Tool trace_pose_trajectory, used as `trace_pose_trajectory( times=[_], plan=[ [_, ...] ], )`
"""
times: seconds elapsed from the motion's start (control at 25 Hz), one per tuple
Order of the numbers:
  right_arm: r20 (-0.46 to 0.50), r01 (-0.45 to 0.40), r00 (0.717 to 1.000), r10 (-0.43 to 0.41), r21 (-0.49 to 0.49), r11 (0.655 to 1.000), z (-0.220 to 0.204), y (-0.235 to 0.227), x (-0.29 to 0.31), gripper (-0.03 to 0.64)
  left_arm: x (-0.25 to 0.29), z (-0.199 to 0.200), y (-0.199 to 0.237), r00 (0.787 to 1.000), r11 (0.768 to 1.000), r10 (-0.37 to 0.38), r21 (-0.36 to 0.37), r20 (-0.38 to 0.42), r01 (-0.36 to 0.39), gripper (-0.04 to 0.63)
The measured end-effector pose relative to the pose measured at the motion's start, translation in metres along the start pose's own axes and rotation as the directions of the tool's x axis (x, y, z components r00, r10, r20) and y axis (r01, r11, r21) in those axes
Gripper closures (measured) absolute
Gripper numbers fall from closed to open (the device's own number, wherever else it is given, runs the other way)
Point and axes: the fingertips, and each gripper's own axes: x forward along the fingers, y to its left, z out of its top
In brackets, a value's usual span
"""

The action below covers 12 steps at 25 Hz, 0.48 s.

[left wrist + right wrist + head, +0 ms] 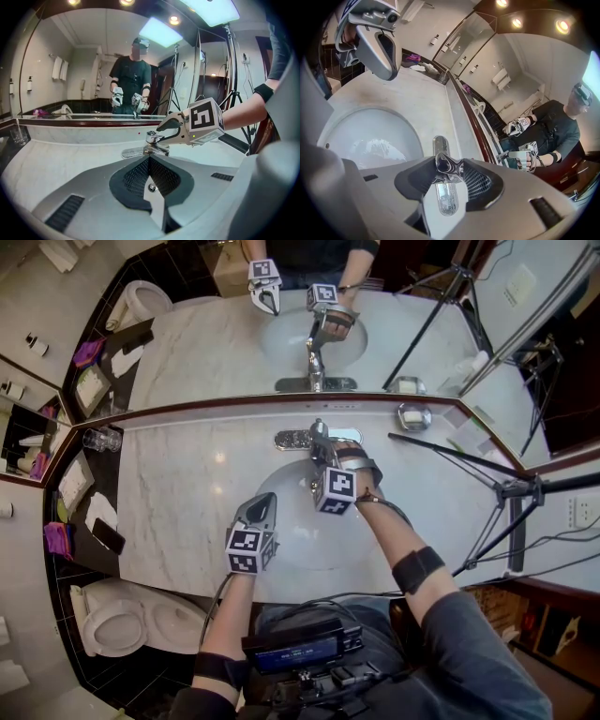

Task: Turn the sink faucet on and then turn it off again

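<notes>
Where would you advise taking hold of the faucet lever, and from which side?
Take the faucet lever by its free front end, coming from over the sink basin, one jaw above and one below: it juts that way as a slim tab. The right gripper grips it so.

The faucet is polished chrome, the counter glossy marble, the basin smooth.

Right hand-held gripper holds the faucet handle.
</notes>
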Motion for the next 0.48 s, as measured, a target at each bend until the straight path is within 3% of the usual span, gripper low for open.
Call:
trace_pose_trajectory(
  times=[0.16,0.48],
  plan=[
    [0.013,0.016,1.0,-0.016,0.038,0.999,0.003,-0.008,-0.003,0.436,-0.001,-0.002,0.002,1.0,1.0,0.002,-0.005,0.002,-0.002,0.595],
    [0.015,0.05,0.999,-0.052,0.132,0.99,0.003,-0.041,-0.006,0.437,-0.001,-0.005,-0.001,1.0,1.0,-0.001,-0.015,-0.004,0.001,0.595]
  ],
)
